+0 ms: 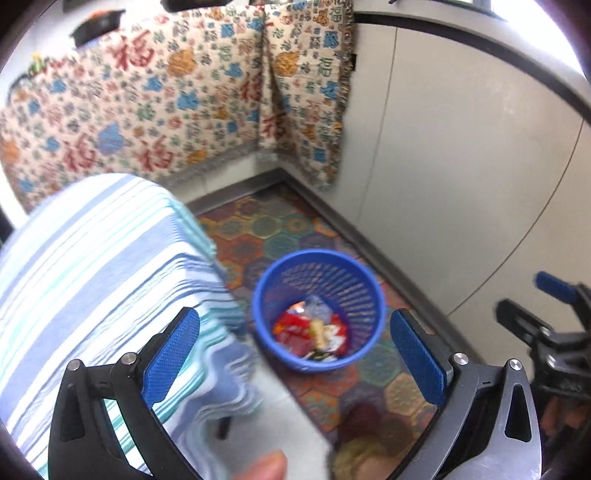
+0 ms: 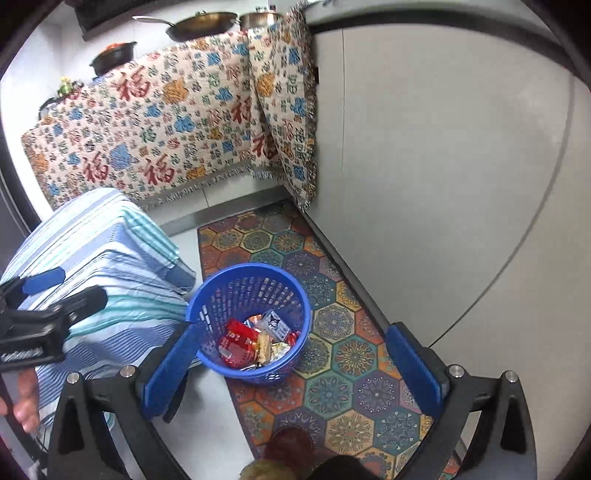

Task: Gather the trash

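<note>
A grey cabinet wall (image 2: 443, 147) rises on the far side of the blue basket (image 2: 207, 295) and runs along the edge of the rug. Behind the basket, a cream cloth with red characters (image 2: 155, 122) hangs over a counter, and a frying pan (image 2: 201, 22) and a dark pot (image 2: 112, 57) stand on top of it. Just beside the basket, on the side away from the cabinet, stands a desk under a blue and white striped cloth (image 2: 96, 258); the cloth's corner hangs close to the basket's rim. The basket itself stands upright on a rug of coloured hexagons (image 2: 351, 354), whose near end a shoe tip (image 2: 291, 443) touches.

The trash (image 2: 255, 341) lies at the bottom of the basket: red wrappers, a pale packet with a printed figure, and some yellowish pieces.

The left hand-held gripper (image 1: 295, 354) hangs above the basket with its blue pads spread wide, nothing between them and touching nothing; one pad overlaps the striped cloth in its view. The right hand-held gripper (image 2: 291, 362) is likewise spread wide and empty, the basket showing between its fingers from above. A fingertip (image 1: 266, 469) shows at the bottom edge of the left view.
</note>
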{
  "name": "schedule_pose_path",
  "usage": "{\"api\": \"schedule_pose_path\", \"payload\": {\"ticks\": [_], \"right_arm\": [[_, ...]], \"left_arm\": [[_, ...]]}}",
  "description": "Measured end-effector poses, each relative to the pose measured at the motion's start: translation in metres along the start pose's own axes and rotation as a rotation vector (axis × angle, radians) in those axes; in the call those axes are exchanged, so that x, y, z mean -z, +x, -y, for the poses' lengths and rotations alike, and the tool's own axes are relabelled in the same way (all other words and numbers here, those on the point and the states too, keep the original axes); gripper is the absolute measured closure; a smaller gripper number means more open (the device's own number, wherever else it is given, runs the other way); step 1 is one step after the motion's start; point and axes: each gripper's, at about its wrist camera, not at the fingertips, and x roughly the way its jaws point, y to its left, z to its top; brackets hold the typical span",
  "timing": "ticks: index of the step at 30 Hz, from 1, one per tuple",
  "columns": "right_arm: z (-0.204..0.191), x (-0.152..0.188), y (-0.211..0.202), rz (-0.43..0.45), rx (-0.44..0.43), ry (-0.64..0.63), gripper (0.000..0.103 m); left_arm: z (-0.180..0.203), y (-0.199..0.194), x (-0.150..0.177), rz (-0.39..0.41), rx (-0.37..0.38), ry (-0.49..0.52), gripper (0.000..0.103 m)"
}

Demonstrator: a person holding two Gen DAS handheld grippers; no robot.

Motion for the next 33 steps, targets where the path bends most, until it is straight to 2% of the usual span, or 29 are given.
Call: {"api": "schedule_pose_path", "payload": {"ticks": [4,7,10,33], "right_arm": [[-0.013,0.013,-0.021,0.035,0.014,-0.034,0.000],[-0.019,0.014,-0.025,0.046,0.001,-0.055,0.000],[-0.023,0.014,-0.027,0.051,-0.025,-0.056,0.000],[-0.026,0.017,-0.020,0.012,-0.049,-0.040,0.000]], "left_arm": [[-0.003,-0.012,0.008,-0.009,0.015,-0.024,0.000],[0.000,-0.021,0.014,0.005,-0.042,-0.026,0.000],[0.003,-0.023,0.016,-0.010,-0.046,-0.013,0.000],[0.003,-0.027,0.020,-0.019,-0.063,-0.013,0.000]]}}
